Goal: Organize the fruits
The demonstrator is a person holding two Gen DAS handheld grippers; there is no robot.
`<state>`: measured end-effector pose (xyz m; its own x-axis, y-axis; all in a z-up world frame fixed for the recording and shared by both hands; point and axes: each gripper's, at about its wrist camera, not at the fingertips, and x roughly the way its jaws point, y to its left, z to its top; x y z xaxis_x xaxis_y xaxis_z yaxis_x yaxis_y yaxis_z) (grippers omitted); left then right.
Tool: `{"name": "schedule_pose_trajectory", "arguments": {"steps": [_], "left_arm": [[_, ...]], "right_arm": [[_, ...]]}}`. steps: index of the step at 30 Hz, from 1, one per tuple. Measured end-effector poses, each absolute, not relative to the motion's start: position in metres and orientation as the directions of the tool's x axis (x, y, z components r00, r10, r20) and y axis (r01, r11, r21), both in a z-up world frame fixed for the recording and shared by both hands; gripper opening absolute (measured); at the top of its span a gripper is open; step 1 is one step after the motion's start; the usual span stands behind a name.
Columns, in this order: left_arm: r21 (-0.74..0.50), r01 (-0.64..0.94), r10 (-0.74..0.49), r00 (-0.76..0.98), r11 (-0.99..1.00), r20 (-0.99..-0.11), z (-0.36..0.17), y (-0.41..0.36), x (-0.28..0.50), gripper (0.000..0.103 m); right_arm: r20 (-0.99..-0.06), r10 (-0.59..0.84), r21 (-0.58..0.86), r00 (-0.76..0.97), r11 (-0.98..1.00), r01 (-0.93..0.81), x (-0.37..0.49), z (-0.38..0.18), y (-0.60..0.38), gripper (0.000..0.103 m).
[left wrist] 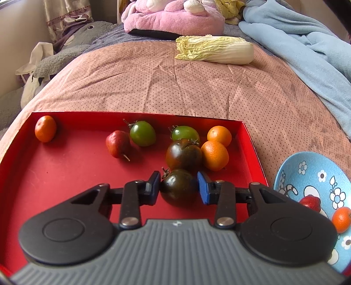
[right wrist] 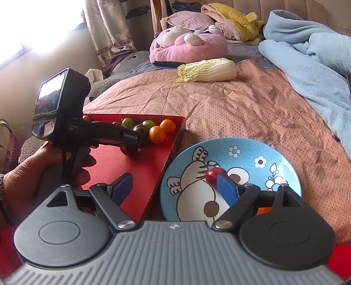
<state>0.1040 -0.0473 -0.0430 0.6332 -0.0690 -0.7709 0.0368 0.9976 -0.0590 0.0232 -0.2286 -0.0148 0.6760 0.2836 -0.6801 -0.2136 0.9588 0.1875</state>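
A red tray (left wrist: 65, 175) on the bed holds several fruits: dark tomatoes, green tomatoes (left wrist: 142, 133), oranges (left wrist: 214, 155), a small red fruit (left wrist: 117, 143). My left gripper (left wrist: 178, 186) is shut on a dark tomato (left wrist: 178, 187) inside the tray; it also shows in the right wrist view (right wrist: 129, 150). A blue cartoon plate (right wrist: 274, 153) right of the tray (right wrist: 122, 166) holds a red fruit (right wrist: 214, 174) and an orange (left wrist: 341, 219). My right gripper (right wrist: 175, 184) is open and empty, straddling the tray's edge and the plate.
A napa cabbage (left wrist: 214, 50) lies farther back on the pink bedcover. A light blue blanket (left wrist: 307, 54) is bunched at the right. Plush toys (left wrist: 175, 15) sit at the head of the bed. The bed edge drops off at the left.
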Motion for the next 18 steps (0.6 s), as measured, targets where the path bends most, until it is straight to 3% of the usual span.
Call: {"name": "schedule_pose_trajectory", "arguments": {"steps": [18], "left_arm": [[-0.062,0.008,-0.052,0.642,0.998,-0.765,-0.039,-0.024,0.08,0.039]], "right_arm": [[-0.68,0.296,0.164,0.671,0.953,-0.254,0.023,-0.009,-0.212,0.087]]}}
